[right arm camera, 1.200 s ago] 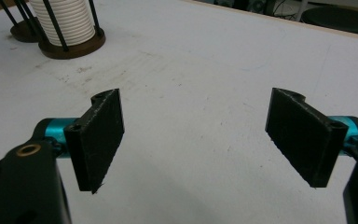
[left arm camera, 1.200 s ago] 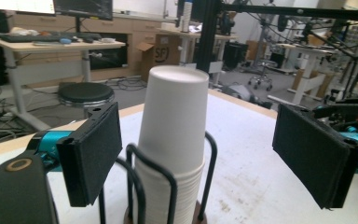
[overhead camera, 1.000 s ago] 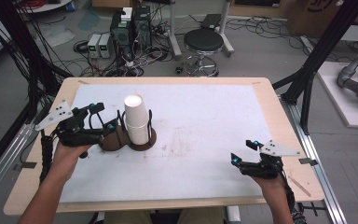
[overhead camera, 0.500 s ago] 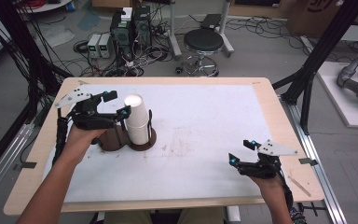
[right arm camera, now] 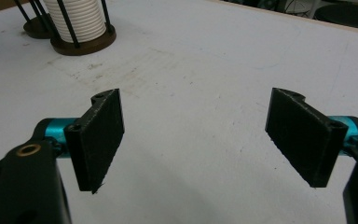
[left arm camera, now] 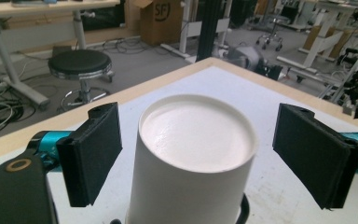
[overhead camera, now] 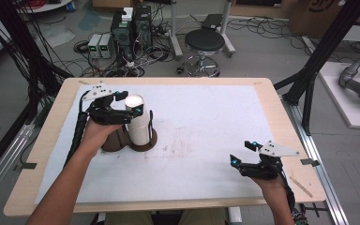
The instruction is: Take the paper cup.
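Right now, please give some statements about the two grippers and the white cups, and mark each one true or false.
1. The left gripper is open, one jaw on each side of the white cup stack. True.
2. The right gripper holds a cup. False: it is open and holds nothing.
3. The cup stack stands in a brown holder with black rods. True.
4. The cup stack lies on its side. False: it stands upright.

I work in a robotics lab: beyond my table, power boxes and tangled cables at eleven o'clock, a stool at twelve, bare concrete floor.
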`<state>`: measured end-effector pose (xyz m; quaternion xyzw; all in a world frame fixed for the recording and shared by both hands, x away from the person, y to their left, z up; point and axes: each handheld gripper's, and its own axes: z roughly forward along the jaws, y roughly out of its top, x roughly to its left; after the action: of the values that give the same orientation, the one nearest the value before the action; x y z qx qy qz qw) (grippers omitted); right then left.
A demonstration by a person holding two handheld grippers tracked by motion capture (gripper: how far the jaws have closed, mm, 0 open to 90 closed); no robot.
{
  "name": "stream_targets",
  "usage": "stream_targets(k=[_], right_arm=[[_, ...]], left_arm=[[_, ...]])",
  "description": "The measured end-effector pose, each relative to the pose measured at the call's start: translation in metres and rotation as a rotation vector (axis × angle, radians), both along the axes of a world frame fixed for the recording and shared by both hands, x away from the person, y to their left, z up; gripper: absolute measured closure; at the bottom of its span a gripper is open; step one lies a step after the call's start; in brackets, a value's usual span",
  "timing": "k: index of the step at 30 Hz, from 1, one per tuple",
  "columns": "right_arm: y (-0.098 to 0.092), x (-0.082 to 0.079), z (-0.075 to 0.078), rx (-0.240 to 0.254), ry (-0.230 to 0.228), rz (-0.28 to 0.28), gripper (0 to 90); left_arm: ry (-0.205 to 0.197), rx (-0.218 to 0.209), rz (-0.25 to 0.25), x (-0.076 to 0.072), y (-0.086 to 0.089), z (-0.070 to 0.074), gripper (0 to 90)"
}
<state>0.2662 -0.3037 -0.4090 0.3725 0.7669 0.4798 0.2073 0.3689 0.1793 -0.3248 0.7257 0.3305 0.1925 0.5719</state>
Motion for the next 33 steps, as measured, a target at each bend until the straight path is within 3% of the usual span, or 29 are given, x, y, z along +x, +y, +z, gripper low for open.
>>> stream_targets(k=[5, 14, 22, 33], right_arm=[[0.001, -0.001, 0.0, -0.001, 0.006, 0.001, 19.8], [0.001, -0.001, 0.0, -0.003, 0.002, 0.008, 19.9], [0.001, 0.0, 0.0, 0.0, 0.003, 0.006, 19.9], [0.003, -0.001, 0.001, 0.0, 0.003, 0.013, 19.9]], left_arm=[[0.012, 0.019, -0.006, 0.004, -0.006, -0.006, 18.1], [0.012, 0.001, 0.002, 0.005, -0.004, -0.013, 30.8], [0.008, 0.002, -0.01, 0.005, -0.002, -0.009, 31.8], [-0.061, -0.079, -0.027, 0.001, 0.002, 0.034, 32.5]])
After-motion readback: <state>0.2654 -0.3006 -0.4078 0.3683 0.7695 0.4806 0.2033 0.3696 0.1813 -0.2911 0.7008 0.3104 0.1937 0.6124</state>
